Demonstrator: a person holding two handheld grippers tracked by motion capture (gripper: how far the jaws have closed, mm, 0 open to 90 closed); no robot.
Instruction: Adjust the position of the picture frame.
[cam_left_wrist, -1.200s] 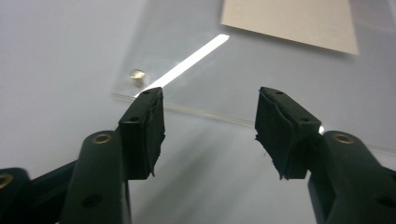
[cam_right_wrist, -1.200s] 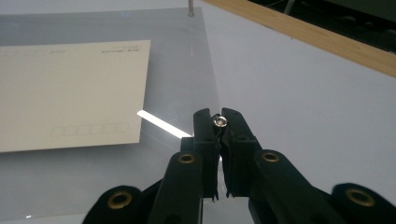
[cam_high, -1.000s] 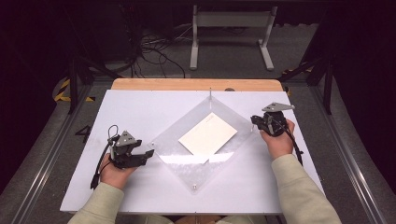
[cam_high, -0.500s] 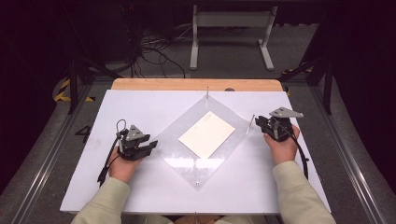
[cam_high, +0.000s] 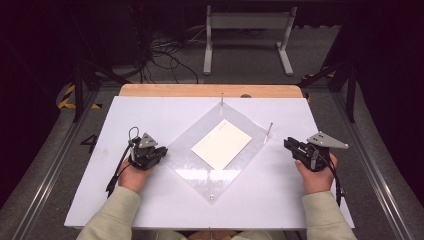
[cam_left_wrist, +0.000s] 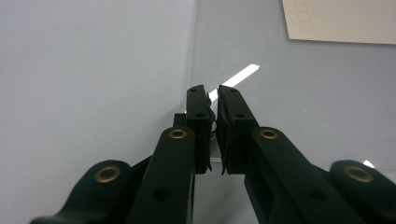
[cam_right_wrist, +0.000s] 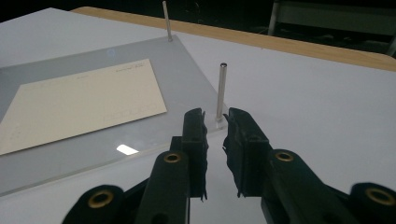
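Clear plate (cam_high: 220, 150) flat; left claw (cam_left_wrist: 212, 100) nips corner, right claw (cam_right_wrist: 215, 122) by pin (cam_right_wrist: 221, 91).

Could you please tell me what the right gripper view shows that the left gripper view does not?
The right gripper view shows the right tool with jaws slightly apart, two upright metal pins, and the table's wooden edge. The left gripper view shows the left tool nearly closed at the clear plate's corner, with a bright glare streak. Both show the clear plate and the cream card on the white table.
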